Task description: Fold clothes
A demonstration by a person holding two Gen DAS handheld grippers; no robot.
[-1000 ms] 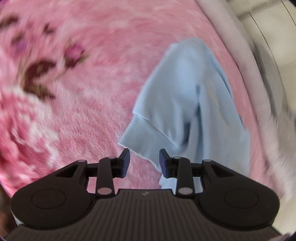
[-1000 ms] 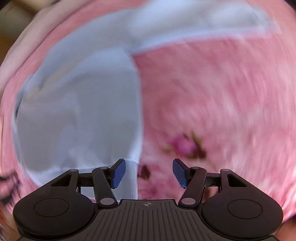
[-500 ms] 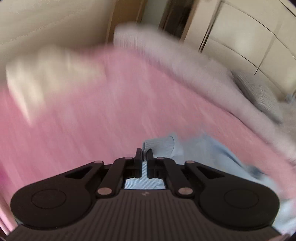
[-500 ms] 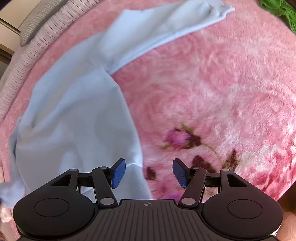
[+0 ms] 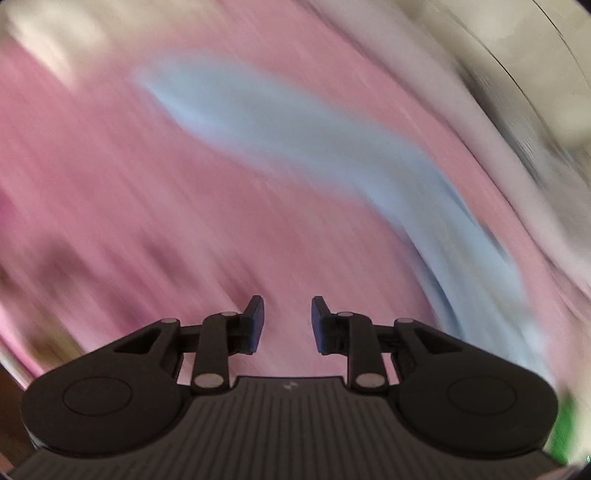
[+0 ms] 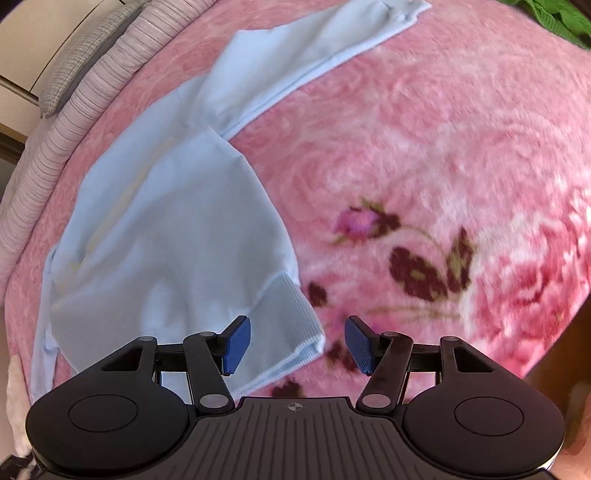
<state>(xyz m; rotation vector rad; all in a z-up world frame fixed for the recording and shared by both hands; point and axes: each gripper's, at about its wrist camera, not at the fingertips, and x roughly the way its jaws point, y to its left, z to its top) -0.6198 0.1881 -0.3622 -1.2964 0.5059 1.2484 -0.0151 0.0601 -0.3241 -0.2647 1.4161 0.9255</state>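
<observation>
Sweatshirt [image 6: 166, 236], pale blue, lies on the pink flowered blanket [image 6: 424, 129] that covers the bed, its body bunched toward the striped pillows [image 6: 62, 125] and one sleeve [image 6: 314, 48] stretched flat away from it toward the far edge. That sleeve was not laid out a second ago: the left gripper pinched a ribbed cuff half a second back, carried it off, and its jaws are now opening with nothing between them. So the sleeve has been let go and spread, which I judge to be the flattening step before any fold. Left gripper [image 5: 286, 321] now shows only blurred pink blanket in its gap, with the blue cloth smeared well off to the upper right. Right gripper [image 6: 297, 343] hangs wide apart and empty, as it was a second ago, just over the ribbed hem corner [image 6: 291, 332]; the corner lies under the gap, not pinched. A green garment [image 6: 546, 16] sits at the far corner.
</observation>
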